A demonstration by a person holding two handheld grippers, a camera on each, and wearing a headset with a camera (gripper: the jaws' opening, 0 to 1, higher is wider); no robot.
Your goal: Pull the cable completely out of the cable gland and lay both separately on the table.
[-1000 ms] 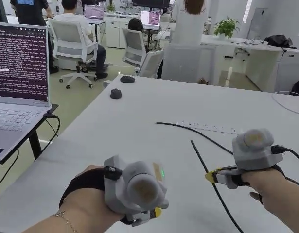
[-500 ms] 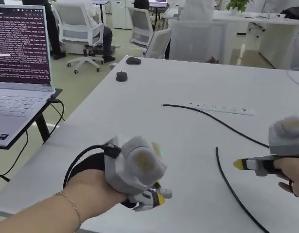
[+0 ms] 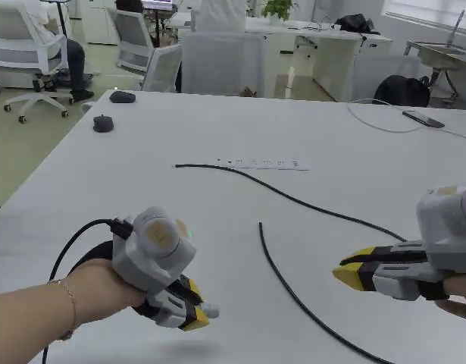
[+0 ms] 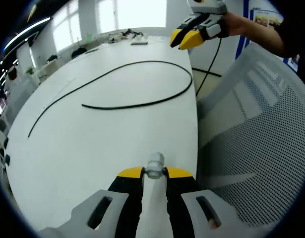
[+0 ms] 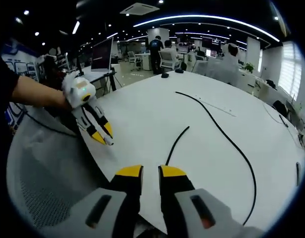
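Note:
A small grey-white cable gland (image 4: 154,165) is clamped between the yellow tips of my left gripper (image 4: 154,173), free of the cable. In the head view that gripper (image 3: 193,315) hovers low over the table's near edge with the gland (image 3: 208,310) poking out. The black cable (image 3: 293,201) lies loose on the white table (image 3: 217,114) in a long curve, one end (image 3: 261,225) near the middle. My right gripper (image 3: 342,271) hangs to the right of the cable, jaws together and holding nothing. From the right gripper view, its tips (image 5: 151,171) point at the cable (image 5: 174,141).
A white strip (image 3: 255,163) lies beyond the cable. Two dark mice (image 3: 103,123) (image 3: 122,96) sit at the far left, a phone (image 3: 423,118) and a thin white wire at the far right. Office chairs (image 3: 221,64) stand behind the table.
The head camera has swung right, dropping the laptop from view. My right gripper has drawn away to the right of the cable. The left gripper still holds the gland.

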